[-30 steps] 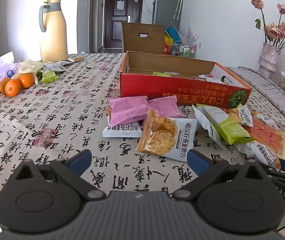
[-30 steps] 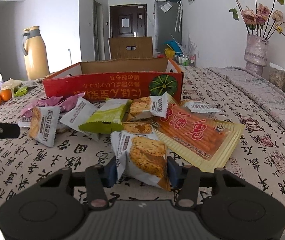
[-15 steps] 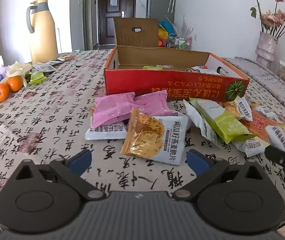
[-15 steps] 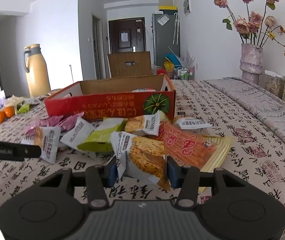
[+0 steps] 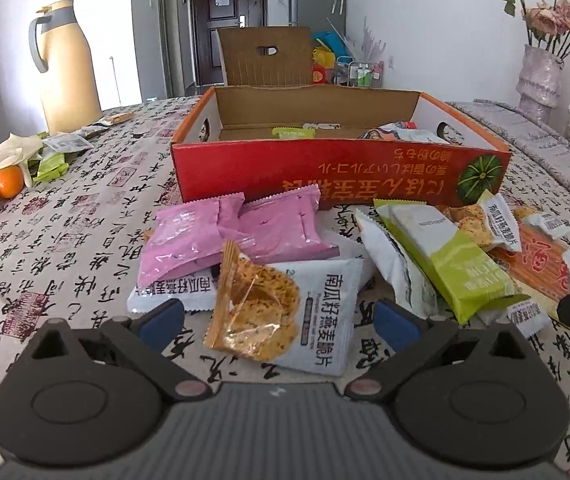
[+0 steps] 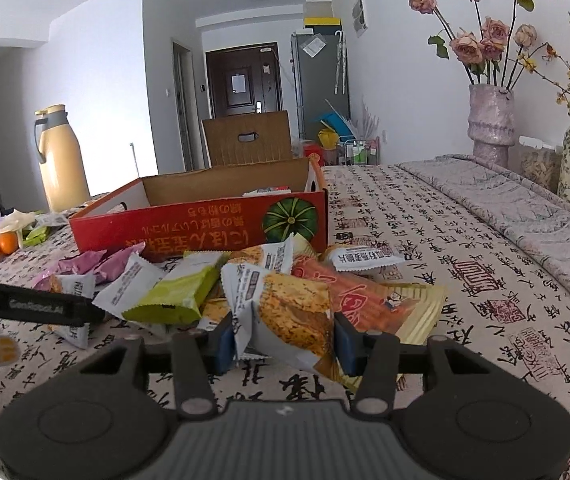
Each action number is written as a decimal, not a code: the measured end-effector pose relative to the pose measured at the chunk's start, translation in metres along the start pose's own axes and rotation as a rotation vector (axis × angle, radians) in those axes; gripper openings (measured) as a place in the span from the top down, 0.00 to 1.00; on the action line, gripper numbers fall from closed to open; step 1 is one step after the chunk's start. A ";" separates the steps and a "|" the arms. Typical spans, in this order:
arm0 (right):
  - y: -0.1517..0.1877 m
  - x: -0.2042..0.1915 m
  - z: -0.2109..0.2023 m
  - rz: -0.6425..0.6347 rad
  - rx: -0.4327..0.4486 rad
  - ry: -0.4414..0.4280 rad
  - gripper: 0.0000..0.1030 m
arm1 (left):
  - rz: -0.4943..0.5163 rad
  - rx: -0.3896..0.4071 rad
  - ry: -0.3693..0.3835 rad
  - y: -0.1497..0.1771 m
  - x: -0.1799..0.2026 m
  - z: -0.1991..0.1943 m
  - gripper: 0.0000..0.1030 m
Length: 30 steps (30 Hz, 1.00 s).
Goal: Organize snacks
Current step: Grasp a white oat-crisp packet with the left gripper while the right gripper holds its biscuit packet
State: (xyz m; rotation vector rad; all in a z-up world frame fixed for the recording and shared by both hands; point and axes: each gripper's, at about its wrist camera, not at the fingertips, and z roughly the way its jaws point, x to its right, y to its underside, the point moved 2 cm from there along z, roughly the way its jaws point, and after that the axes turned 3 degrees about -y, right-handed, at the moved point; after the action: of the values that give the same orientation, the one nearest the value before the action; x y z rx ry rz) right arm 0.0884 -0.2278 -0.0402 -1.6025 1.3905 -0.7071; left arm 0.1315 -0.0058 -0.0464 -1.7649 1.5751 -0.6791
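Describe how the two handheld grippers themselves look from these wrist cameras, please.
Both match: a dark grey ribbed body, two round black housings, black angled linkage arms with small pivot pins, blue pads on the fingers of the left gripper and right gripper. No cables or sleeves are clearly visible.

"南瓜籽燕麦脆片" on the white cracker packet (image 5: 327,316).

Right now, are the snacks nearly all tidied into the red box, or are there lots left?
Lots left. A few packets already lie inside the red box. The right gripper has its jaws shut on one cracker packet. The left gripper is open around another cracker packet, not gripping it yet. The pink packets, the green packet and others lie on the table.
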 end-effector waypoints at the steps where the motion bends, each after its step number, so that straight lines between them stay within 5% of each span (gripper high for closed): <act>1: 0.000 0.000 0.000 -0.001 -0.001 -0.002 0.53 | -0.002 -0.002 0.002 0.000 0.000 0.001 0.05; 13: 0.002 0.000 0.004 0.002 -0.012 -0.005 0.53 | 0.000 -0.009 0.036 0.001 -0.002 -0.001 0.43; 30: -0.011 -0.002 0.005 -0.002 0.006 -0.072 0.53 | 0.008 0.031 0.060 -0.002 -0.005 -0.034 0.69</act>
State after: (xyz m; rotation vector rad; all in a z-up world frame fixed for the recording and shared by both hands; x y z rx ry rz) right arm 0.0970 -0.2250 -0.0327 -1.6094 1.3339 -0.6485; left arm 0.1061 -0.0054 -0.0231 -1.7297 1.6023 -0.7551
